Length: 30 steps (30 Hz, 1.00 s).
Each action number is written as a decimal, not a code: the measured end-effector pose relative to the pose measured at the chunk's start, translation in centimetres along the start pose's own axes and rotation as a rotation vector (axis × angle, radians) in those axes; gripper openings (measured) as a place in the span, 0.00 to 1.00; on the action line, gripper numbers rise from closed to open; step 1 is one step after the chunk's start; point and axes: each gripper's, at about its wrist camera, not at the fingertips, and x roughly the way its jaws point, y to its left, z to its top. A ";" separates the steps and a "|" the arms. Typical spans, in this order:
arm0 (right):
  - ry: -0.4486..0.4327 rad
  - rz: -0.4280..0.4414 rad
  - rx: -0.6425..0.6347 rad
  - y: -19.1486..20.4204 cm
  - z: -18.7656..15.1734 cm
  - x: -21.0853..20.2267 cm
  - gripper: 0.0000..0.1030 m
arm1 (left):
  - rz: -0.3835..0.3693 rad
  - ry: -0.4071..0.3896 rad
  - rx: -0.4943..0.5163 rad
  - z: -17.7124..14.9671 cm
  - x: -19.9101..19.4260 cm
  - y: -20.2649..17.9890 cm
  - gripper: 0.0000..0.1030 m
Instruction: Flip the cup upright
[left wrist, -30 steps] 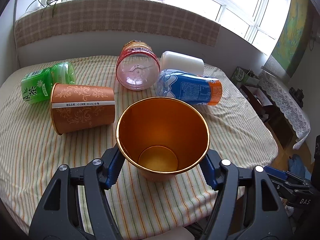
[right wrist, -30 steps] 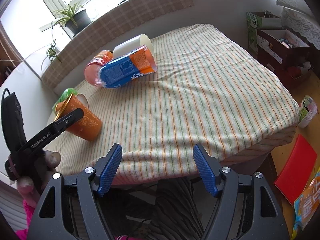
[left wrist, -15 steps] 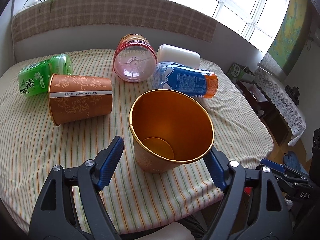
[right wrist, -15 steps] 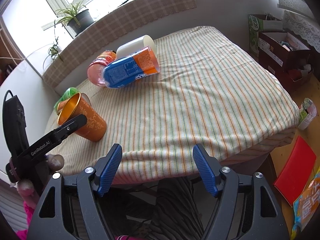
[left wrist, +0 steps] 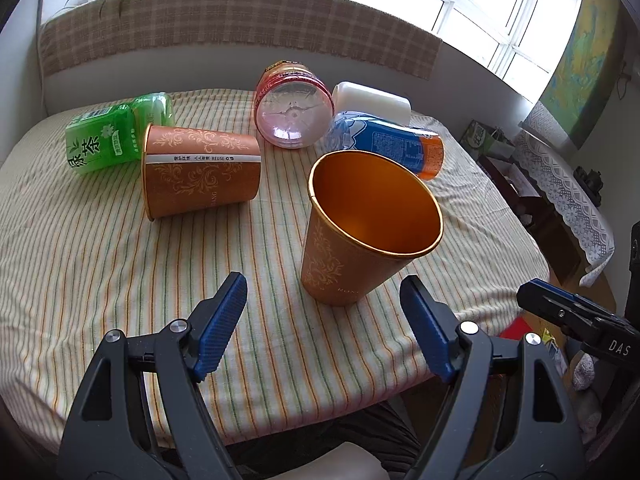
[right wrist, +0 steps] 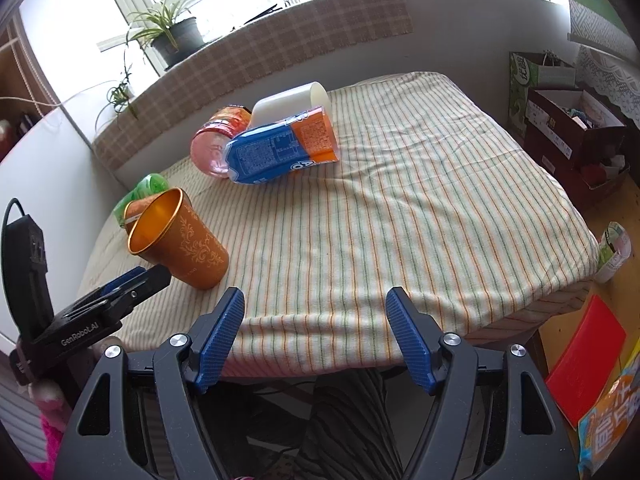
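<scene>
An orange cup with a gold inside stands upright on the striped tablecloth, mouth up; it also shows in the right wrist view. My left gripper is open and empty, just short of the cup with a gap between them. A second orange cup lies on its side to the left, partly hidden behind the upright one in the right wrist view. My right gripper is open and empty at the table's front edge.
A green tea bottle, a pink-bottomed jar, a white cup and a blue-orange cup lie on their sides at the back. The striped cloth stretches right. Boxes stand on the floor at right.
My left gripper opened, let go of the orange cup and drew back toward the front edge. The cup stays standing on the cloth. The right gripper barely moved.
</scene>
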 end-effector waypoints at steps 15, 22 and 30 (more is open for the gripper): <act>-0.054 0.004 -0.101 3.5 0.9 -0.1 0.71 | 0.143 -0.229 0.003 0.6 -7.6 0.8 0.89; -0.110 -0.011 -0.150 5.1 1.3 -0.6 0.71 | 0.203 -0.294 0.002 0.6 -9.3 0.8 0.90; -0.216 -0.057 -0.225 7.0 1.2 -1.4 0.78 | 0.280 -0.376 0.017 0.4 -10.8 0.2 0.98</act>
